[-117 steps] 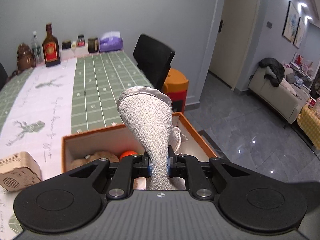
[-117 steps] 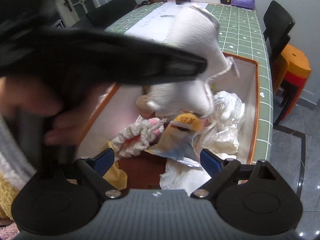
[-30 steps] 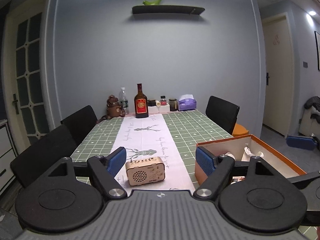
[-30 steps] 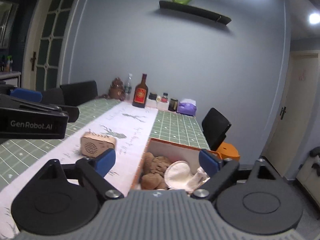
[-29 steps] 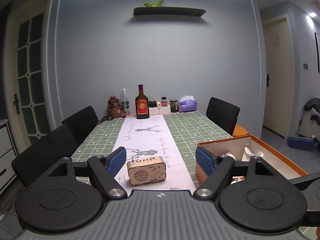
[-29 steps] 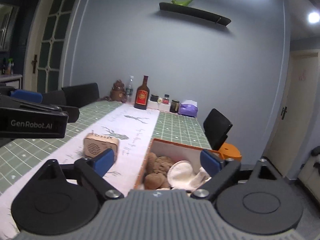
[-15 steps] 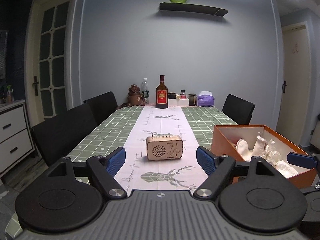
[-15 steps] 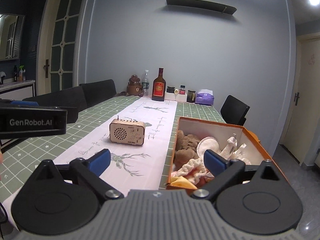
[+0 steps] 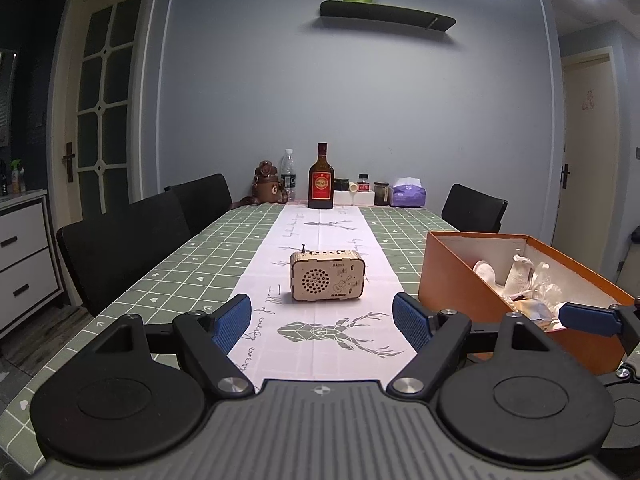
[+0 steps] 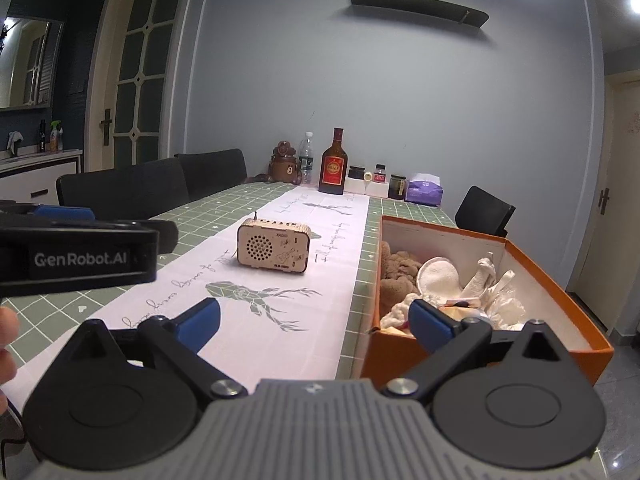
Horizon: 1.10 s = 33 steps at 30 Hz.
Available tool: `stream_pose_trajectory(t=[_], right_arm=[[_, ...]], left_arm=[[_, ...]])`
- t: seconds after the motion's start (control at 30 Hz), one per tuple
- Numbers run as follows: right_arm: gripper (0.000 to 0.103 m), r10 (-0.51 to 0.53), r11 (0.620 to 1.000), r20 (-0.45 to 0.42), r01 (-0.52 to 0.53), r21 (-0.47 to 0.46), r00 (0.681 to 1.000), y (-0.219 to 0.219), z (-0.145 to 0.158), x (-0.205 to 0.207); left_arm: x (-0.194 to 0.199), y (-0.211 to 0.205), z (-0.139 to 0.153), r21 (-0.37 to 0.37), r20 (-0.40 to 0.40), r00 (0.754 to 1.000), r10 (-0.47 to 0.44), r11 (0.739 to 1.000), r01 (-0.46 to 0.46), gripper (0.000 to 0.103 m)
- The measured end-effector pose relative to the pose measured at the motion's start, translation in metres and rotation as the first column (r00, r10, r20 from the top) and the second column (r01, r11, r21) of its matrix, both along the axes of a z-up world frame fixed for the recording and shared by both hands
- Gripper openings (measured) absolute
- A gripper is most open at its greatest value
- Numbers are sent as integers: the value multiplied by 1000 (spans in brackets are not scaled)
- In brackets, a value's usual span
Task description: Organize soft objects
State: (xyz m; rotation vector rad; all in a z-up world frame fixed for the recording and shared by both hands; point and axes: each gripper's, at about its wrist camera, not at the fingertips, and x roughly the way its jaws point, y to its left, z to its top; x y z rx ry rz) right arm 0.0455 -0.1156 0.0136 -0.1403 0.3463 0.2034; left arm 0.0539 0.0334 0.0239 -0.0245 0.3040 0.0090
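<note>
An orange box (image 10: 556, 276) with white inner walls is seen at the right edge of a green checked table (image 10: 192, 216), filled with soft things: a brown plush toy (image 10: 396, 266), a round white pad (image 10: 438, 276) and crumpled white cloths (image 10: 502, 300). The left gripper (image 9: 322, 322) and the right gripper (image 10: 314, 320) are both held with fingers wide apart and nothing between them. The box is found to the right of both, apart from the left gripper's fingers, its near end behind the right gripper's right finger.

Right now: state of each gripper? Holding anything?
Left gripper: open, holding nothing, above the white table runner.
Right gripper: open, holding nothing, beside the orange cardboard box of soft items.
</note>
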Motion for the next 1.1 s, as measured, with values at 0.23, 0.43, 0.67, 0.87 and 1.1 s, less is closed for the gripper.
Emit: stream_pose_trajectory(t=[0.23, 0.43, 0.67, 0.87, 1.1], right_arm=[[98, -3, 1000, 7, 3, 7, 1000, 0, -1, -1], [99, -4, 1000, -5, 4, 17, 1000, -1, -3, 1], [98, -7, 1000, -31, 8, 15, 999, -2, -4, 8], [98, -15, 1000, -45, 16, 17, 999, -3, -5, 11], [98, -27, 999, -47, 28, 21, 999, -6, -6, 12]], left_arm=[[0, -5, -10, 22, -12, 1000, -4, 1000, 4, 94], [1, -4, -12, 17, -22, 1000, 1, 1000, -1, 94], [3, -5, -14, 31, -31, 999, 20, 999, -19, 94], [5, -3, -14, 18, -42, 999, 19, 1000, -18, 94], [7, 1, -15, 10, -53, 998, 29, 1000, -29, 94]])
